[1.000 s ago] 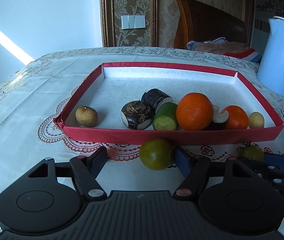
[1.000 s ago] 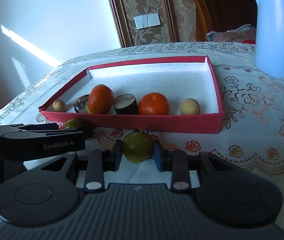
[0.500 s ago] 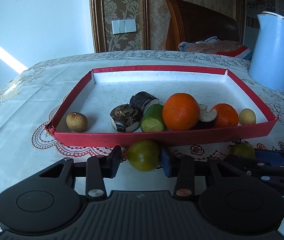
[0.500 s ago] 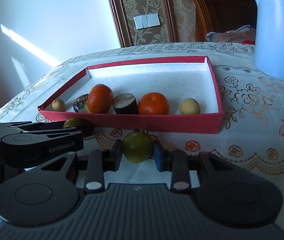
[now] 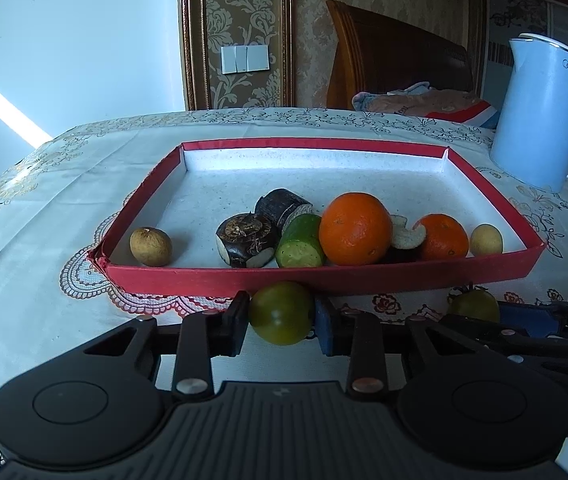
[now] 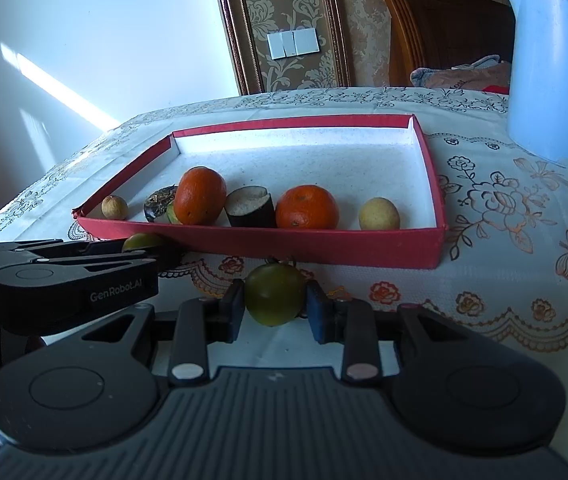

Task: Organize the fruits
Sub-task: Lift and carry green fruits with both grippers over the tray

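A red tray [image 5: 363, 276] with a white floor holds two oranges [image 5: 355, 228], a cucumber piece [image 5: 300, 242], dark brown chunks [image 5: 246, 240] and small tan fruits [image 5: 150, 246]. In front of its near wall, my left gripper [image 5: 280, 322] is closing its jaws on a green tomato [image 5: 280, 312], and both pads touch it. My right gripper [image 6: 274, 308] is shut on a second green tomato [image 6: 274, 294] with a stem, low over the cloth. The right wrist view has the left gripper [image 6: 152, 254] at the left with its tomato [image 6: 142, 241] half hidden.
A light blue kettle [image 5: 539, 112] stands on the embroidered tablecloth [image 6: 503, 240] to the right of the tray. Behind the table are a wooden chair [image 5: 395, 64] with a folded cloth on it and a papered wall.
My left gripper's jaws have come in from wide apart onto the green tomato between them. The right gripper and its tomato have not moved.
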A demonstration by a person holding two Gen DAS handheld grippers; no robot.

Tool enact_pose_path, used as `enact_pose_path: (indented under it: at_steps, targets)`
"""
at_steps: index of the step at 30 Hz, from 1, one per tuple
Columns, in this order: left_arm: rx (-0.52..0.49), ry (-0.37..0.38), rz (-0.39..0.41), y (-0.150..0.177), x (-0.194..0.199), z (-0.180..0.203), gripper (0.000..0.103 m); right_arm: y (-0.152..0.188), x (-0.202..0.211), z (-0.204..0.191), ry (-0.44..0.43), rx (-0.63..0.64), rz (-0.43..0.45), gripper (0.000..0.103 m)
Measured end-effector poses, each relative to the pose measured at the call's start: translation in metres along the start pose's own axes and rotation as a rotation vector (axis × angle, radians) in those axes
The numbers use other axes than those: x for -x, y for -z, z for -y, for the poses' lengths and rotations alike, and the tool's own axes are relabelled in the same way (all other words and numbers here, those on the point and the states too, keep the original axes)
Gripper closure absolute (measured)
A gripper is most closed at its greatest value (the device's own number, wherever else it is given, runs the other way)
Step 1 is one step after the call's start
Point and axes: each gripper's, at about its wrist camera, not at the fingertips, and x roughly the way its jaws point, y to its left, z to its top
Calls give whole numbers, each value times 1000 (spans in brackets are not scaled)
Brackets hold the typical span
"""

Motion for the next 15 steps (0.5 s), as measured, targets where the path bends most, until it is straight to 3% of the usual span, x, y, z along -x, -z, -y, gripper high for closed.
enact_pose_path:
  at_steps: [15]
  targets:
    - [-4,-20,34,3,9,6,70,1,4,1,20,-8,25,72]
